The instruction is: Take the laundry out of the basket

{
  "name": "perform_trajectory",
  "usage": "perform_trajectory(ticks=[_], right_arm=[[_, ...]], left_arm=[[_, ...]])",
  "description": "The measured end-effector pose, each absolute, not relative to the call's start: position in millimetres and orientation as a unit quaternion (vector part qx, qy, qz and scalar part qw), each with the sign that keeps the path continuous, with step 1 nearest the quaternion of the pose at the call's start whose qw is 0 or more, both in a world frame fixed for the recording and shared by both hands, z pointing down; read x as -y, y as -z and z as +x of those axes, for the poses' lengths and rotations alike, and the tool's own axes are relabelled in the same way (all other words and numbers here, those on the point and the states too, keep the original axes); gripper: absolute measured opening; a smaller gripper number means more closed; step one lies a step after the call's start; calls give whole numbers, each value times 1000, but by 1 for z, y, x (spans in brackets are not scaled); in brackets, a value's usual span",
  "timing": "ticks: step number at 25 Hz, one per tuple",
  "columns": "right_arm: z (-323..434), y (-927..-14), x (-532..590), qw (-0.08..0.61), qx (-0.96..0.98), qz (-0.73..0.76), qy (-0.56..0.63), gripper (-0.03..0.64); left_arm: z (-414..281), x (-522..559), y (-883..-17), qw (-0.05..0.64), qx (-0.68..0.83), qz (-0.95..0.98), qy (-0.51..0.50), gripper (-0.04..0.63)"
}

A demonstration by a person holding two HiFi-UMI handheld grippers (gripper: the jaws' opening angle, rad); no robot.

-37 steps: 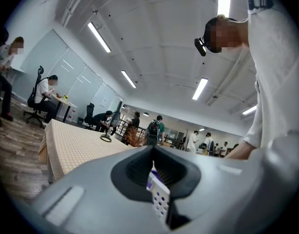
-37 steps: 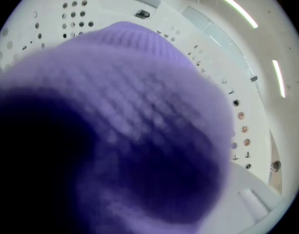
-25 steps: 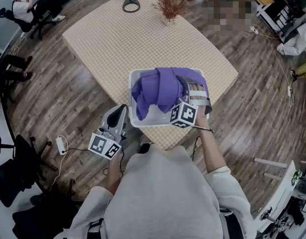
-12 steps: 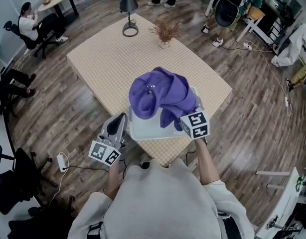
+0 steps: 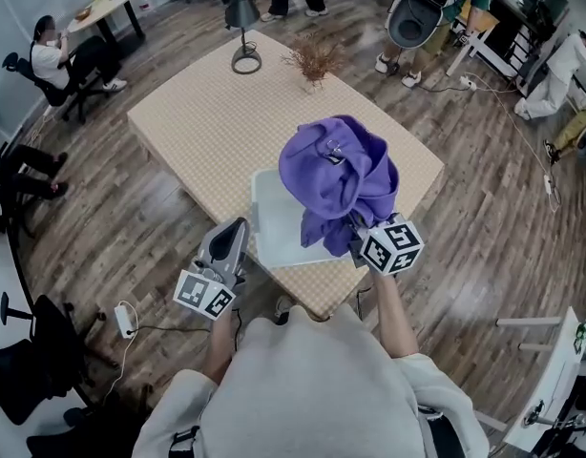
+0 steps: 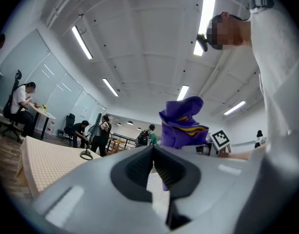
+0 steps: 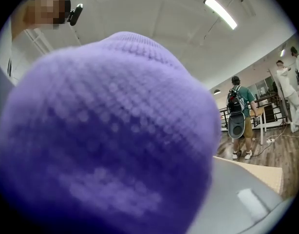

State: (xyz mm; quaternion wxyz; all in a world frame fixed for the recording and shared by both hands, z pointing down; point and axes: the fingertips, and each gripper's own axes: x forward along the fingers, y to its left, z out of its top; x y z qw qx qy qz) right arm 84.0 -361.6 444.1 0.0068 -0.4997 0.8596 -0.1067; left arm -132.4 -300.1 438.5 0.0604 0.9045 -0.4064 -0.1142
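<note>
Head view: the purple laundry [image 5: 339, 181] hangs bunched in the air above the white basket [image 5: 272, 219], which sits on the table [image 5: 202, 113] at the near edge, close to the near-right corner. The bundle's long axis runs from its rounded top, over the basket's far-right side, down to a tail at your right gripper [image 5: 356, 242]. Your right forearm reaches fwd from your body, w/ the gripper above the near edge, just right of the basket. It's clamped on the cloth's lower end, so the laundry sits above and beyond it. Your left arm is bent, w/ the left gripper [image 5: 234, 229] held off the table beside the near-left edge, tips aimed at the basket's near-left corner, apart from the cloth. A lamp [image 5: 243, 27] and a dried plant [image 5: 314, 62] stand by the far corner.

Left gripper view: jaws closed together, nothing between them. Beyond them the laundry stands upright, peak up, yellow stripes across its middle, w/ the right gripper's marker cube [image 6: 219, 139] just right of it.

Right gripper view: purple knit fills nearly the whole frame and covers the jaws, pressed right against the camera.
</note>
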Motion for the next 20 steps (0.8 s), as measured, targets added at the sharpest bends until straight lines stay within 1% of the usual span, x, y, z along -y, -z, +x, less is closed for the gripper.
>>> perform_trajectory(ticks=[11,20], right_arm=[[77,-423,295,32,-858,-505,89,232],[93,-418,202,48,-864,-495,81,232]], left_arm=[[-123,261,-442,63,373,919,110,9],[-100,173,-430,38,368,924,101,9]])
